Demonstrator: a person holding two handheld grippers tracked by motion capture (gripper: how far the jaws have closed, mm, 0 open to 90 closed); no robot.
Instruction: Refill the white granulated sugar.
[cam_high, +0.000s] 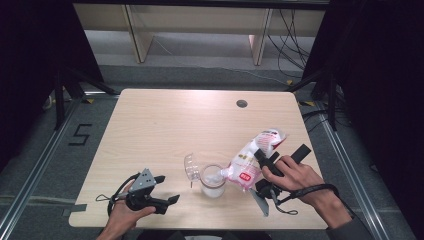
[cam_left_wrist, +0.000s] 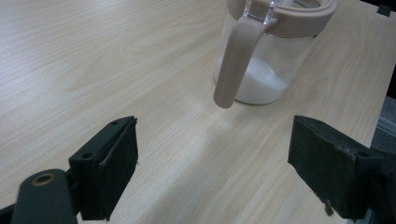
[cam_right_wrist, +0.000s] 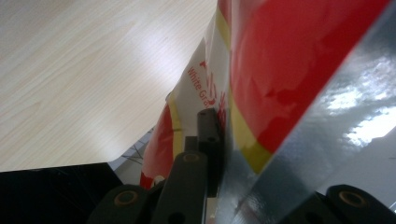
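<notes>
The right gripper (cam_high: 264, 161) has its jaws clamped on a tilted sugar bag (cam_high: 252, 157), whose mouth hangs over the open jar (cam_high: 213, 181) near the front of the desk (cam_high: 165, 125). The left gripper (cam_high: 167, 189), jaws spread and empty, rests beside it. With nothing steadying the jar, a nudge from the bag could tip it or spill sugar

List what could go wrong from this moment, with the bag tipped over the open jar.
1. The sugar bag, pinched by the right gripper, is tilted over a narrow jar; sugar could spill onto the table.
2. The left gripper stands open, apart from the jar, so a nudge from the bag might tip or shift it.
</notes>
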